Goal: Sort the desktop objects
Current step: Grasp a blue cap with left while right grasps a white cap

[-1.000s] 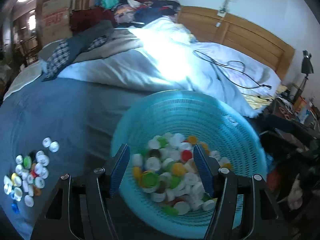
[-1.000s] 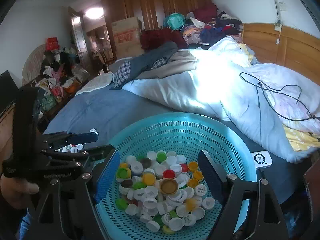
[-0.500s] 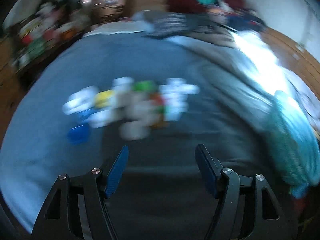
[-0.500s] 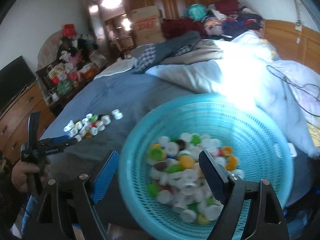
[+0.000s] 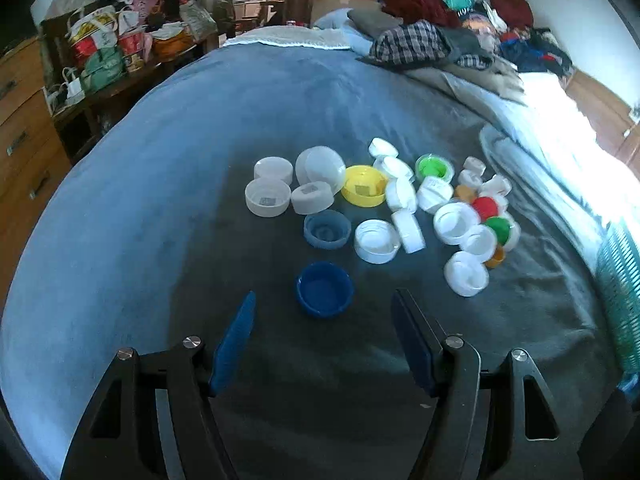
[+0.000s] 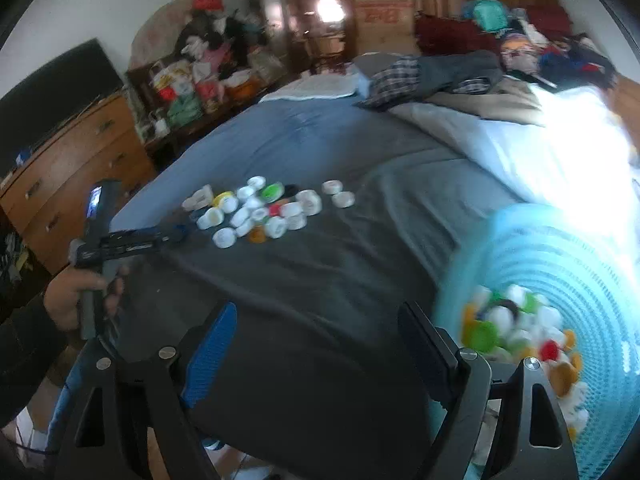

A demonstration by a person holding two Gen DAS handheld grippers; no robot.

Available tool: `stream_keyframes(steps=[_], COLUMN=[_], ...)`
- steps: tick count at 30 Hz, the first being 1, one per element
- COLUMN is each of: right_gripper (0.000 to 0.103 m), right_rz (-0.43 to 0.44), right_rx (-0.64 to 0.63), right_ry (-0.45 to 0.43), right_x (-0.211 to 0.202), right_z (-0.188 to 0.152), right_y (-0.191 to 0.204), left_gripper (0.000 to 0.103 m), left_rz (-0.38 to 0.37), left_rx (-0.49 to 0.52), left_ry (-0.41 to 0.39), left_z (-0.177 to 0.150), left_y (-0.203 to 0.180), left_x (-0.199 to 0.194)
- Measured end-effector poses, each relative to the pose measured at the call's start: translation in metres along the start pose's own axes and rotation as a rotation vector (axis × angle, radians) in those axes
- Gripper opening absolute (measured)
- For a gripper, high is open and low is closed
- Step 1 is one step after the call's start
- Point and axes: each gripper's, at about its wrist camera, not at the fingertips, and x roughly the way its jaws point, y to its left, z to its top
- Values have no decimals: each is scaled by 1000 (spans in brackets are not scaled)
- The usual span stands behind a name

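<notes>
A cluster of loose bottle caps lies on the grey-blue bed cover, mostly white ones with a yellow cap, green, red and orange ones. A dark blue cap lies nearest, just ahead of my open, empty left gripper. The cluster also shows in the right wrist view. A turquoise mesh basket with several mixed caps sits at the right. My right gripper is open and empty above the cover, left of the basket. The left gripper shows there at the cluster's near left edge.
Piled clothes and a white duvet lie at the far side of the bed. A wooden dresser and a shelf full of bags stand to the left. The basket rim shows at the right edge.
Both grippers have swung left, away from the basket. The left one now faces the cap cluster on the cover; the basket has slid to the right edge of both views.
</notes>
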Motion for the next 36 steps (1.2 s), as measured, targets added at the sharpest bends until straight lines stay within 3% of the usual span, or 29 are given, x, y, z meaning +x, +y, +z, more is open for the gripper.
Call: stream_keyframes(steps=[2,4,5,6,7,17,23,26,30,36], right_gripper=[86,71,65,56,52,51,51,51,34,34], right_rz=[27,47,59,69,87,186,151,135,120,107], right_rx=[-24,-48,-58,-67,-76,-122,-136,-134,-123,-135], right_ry=[13,28,35,39,46,140,176,164,159,114], right_x=[15,31,40,48,60,182,231,240,241,199], right_z=[5,10,13,16,19,44,51,56,57,57], right_y=[15,27,35,41,48,102,116,116,111,110], left_gripper=[63,47,29,25,25,25,25,25,25,25], left_rz=[4,21,25,17,3,-22,-33,-41,-48,22], left_rx=[19,30,22,9,-13,-97,-128,-129,-111,-46], left_ry=[-6,-18,-28,-30,-38,-97,-96,-100,-105,-103], left_z=[-1,-2,-3,-2,-3,-11,-8,-5,-2,-2], left_y=[1,1,4,6,10,27,34,32,23,-6], left_x=[5,5,3,2,0,-30,-32,-31,-33,-47])
